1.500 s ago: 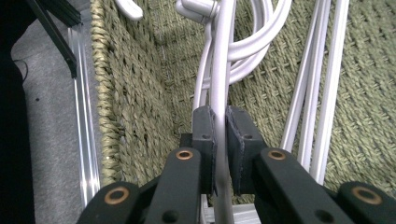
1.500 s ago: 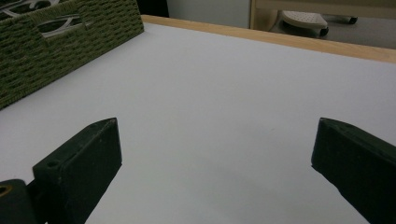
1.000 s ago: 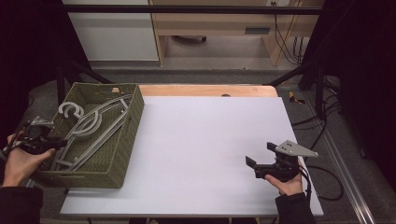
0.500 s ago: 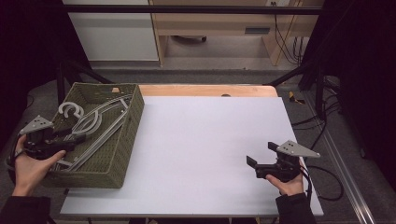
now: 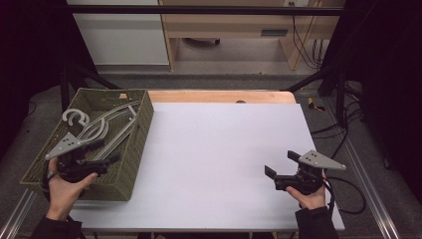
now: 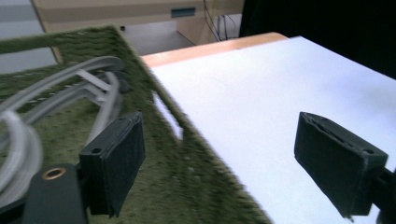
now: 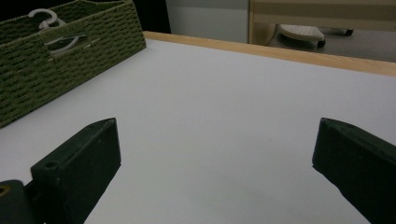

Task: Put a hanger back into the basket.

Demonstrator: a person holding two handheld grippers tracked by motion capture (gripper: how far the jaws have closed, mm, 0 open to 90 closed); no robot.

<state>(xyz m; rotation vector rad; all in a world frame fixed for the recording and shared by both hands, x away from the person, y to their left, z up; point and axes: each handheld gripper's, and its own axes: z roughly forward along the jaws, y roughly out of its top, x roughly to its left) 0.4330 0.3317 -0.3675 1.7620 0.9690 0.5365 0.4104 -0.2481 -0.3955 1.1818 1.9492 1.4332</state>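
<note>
Plainly both grippers, left gripper over the basket, right gripper, gape released.

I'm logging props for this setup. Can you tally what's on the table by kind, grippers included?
Baskets: 1, the green woven basket
Hangers: a pile of grey hangers lies overlapping in it; I cannot count them.
Grippers: 2, the left gripper and the right gripper, both open
Total: 3, plus the hangers

bare tabletop, basket at left edge
</note>
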